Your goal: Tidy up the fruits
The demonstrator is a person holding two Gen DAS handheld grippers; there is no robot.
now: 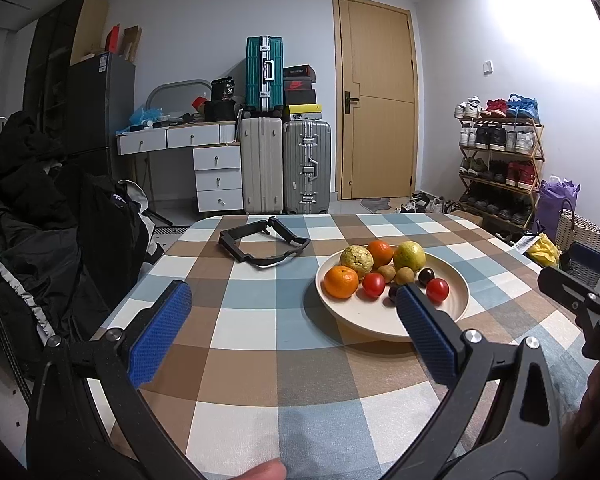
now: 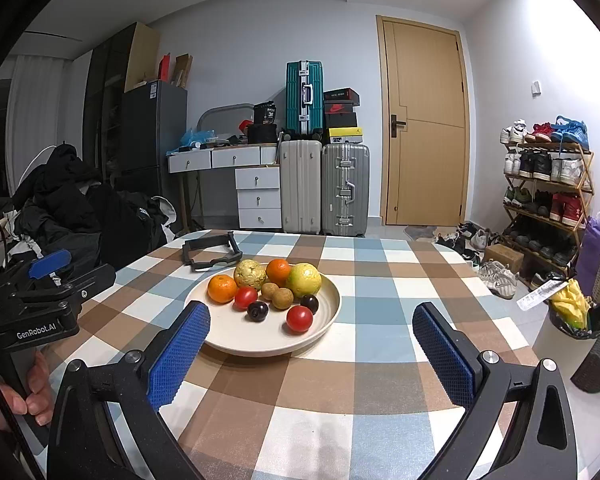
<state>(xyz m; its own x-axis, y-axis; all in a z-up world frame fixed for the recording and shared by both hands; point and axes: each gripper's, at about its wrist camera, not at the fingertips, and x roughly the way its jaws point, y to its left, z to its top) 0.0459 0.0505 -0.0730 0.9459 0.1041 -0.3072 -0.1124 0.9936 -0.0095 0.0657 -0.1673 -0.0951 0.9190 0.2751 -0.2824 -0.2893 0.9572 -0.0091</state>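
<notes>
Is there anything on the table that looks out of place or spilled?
Nothing is spilled: all the fruit sits inside the plate. One thing does not fit the scene: a black folded frame lies on the checked tablecloth behind the plate, apart from it. Both grippers, left and right, are open and empty.

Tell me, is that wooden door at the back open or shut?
Shut. The wooden door sits flush in its frame in both views, with no gap or room beyond showing along its edges.
</notes>
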